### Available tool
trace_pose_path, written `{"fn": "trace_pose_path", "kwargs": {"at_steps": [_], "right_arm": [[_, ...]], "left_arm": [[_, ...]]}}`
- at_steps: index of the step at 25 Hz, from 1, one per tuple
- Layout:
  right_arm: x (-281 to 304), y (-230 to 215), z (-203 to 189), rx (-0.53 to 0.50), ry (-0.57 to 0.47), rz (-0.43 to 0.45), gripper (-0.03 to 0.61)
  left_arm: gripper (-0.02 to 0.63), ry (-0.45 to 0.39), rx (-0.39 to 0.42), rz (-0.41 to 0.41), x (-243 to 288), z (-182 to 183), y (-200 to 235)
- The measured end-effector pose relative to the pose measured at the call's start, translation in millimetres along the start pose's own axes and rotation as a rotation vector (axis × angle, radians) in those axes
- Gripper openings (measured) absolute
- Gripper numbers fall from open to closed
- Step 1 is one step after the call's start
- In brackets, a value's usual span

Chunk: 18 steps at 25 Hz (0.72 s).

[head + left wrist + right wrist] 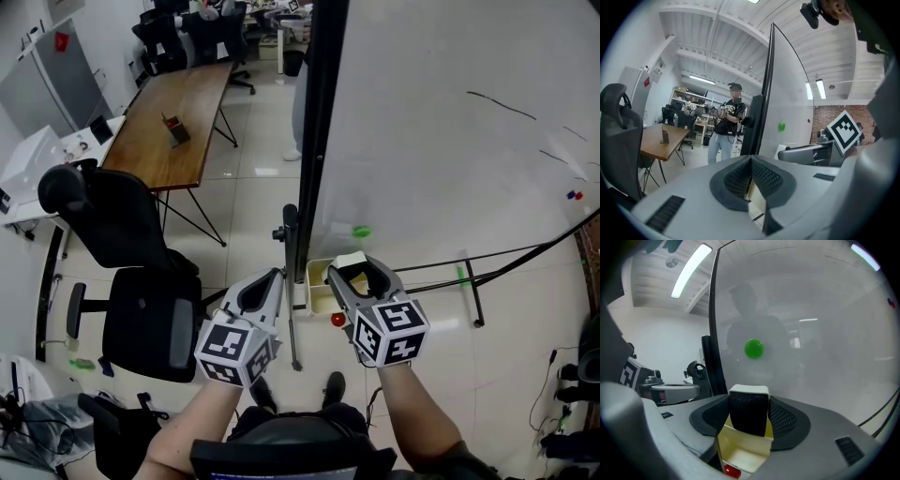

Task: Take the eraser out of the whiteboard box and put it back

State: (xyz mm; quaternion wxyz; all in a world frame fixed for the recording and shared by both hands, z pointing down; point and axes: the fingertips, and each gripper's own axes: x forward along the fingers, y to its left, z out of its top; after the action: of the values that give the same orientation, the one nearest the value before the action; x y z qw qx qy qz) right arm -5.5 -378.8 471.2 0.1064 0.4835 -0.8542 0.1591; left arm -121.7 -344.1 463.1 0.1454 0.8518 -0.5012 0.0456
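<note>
At centre frame, the right tool [749, 404] clamps the black eraser [749, 420] just above the open yellow whiteboard box [740, 454]. The left tool [751, 161] is closed and empty. This is probably the return step: lower the eraser inside, then release.

Wooden table [187, 94], upper left of head view, carries a small dark holder [174, 129]. Black office chair [141, 314], left centre. Green round magnet [362, 231], centre. Person [725, 129] standing, left gripper view, centre-left.

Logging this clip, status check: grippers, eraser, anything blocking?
Left gripper shut, empty. Right gripper shut on eraser, over the whiteboard box. Nothing seen blocking the box opening.
</note>
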Motion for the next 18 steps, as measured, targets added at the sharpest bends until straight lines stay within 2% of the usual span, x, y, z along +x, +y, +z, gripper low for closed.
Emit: {"fn": "trace_pose_path", "kwargs": {"at_steps": [8,18], "right_arm": [[9.8,1.7,-18.7,0.006,0.159,-0.004,0.279],[10.2,8.3,-37.7,0.022,0.332,0.007,0.279]], "left_arm": [[0.034,0.011,0.004,-0.002,0.2,-5.3,-1.1],[0.034,0.012,0.037,0.041,-2.8,0.5,6.4]]}}
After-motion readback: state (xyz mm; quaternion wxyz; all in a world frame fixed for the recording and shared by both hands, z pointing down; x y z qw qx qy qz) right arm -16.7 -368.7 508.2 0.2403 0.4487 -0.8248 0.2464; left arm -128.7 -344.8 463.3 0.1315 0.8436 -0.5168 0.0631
